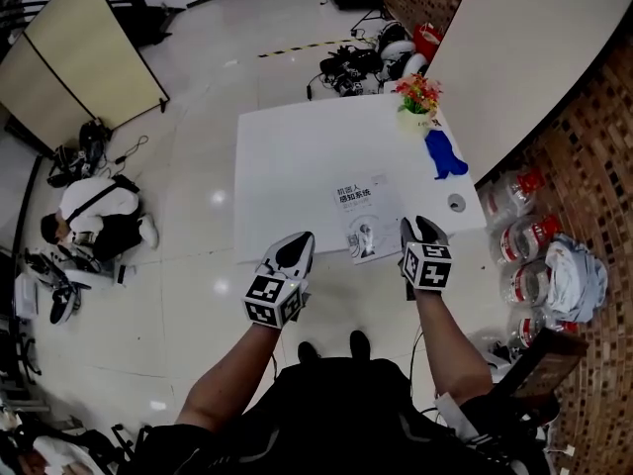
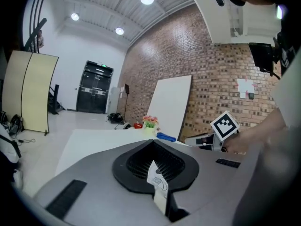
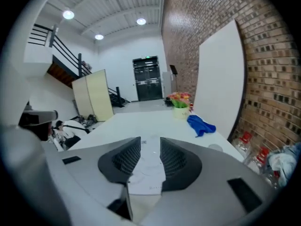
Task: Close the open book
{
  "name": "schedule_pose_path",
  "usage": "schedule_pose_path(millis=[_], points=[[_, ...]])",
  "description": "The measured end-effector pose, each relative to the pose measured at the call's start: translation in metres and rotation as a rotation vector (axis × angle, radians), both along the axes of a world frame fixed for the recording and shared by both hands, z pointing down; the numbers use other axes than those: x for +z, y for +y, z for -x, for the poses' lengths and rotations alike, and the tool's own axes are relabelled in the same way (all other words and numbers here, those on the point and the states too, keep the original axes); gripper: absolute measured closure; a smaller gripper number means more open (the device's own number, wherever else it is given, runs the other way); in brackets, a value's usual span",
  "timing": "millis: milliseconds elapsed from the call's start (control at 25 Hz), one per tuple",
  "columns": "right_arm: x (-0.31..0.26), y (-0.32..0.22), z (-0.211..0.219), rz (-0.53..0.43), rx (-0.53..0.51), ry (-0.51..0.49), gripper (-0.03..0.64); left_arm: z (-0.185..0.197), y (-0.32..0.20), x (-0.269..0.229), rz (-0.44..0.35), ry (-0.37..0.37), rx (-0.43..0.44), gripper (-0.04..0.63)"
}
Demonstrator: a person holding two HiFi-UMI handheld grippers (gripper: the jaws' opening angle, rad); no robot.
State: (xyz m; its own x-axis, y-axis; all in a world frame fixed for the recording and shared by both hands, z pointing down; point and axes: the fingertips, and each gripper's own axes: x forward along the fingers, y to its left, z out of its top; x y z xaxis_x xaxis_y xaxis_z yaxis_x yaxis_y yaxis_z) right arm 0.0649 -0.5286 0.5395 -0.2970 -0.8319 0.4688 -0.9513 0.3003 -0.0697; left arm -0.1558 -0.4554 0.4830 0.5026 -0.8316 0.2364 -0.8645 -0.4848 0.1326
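Observation:
The book lies closed on the white table near its front edge, its white cover with dark print facing up. My right gripper hovers just right of the book's near corner. In the right gripper view its jaws stand apart with nothing held, and the book's cover shows through the gap. My left gripper hangs off the table's front edge, left of the book. In the left gripper view its jaws meet, and a strip of white printed paper shows in the slit below them.
A pot of flowers, a blue cloth and a small grey disc sit along the table's right side. Plastic bottles stand on the floor by the brick wall. A person sits on the floor at left.

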Motion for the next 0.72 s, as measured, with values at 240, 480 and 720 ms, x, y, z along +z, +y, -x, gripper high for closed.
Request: schedule_pose_path(millis=[240,480,720], points=[[-0.057,0.012,0.047,-0.120,-0.247,-0.102,0.617,-0.016,0.009,-0.020,-0.025,0.018,0.037,0.600],[-0.088,0.024,0.056,-0.175,-0.395,-0.083,0.617,-0.022,0.024,-0.042,-0.050,0.016,-0.006,0.600],[-0.121,0.054,0.058,-0.230,-0.496,-0.102,0.617,-0.033,0.064,-0.069,-0.090,0.010,-0.048,0.600]])
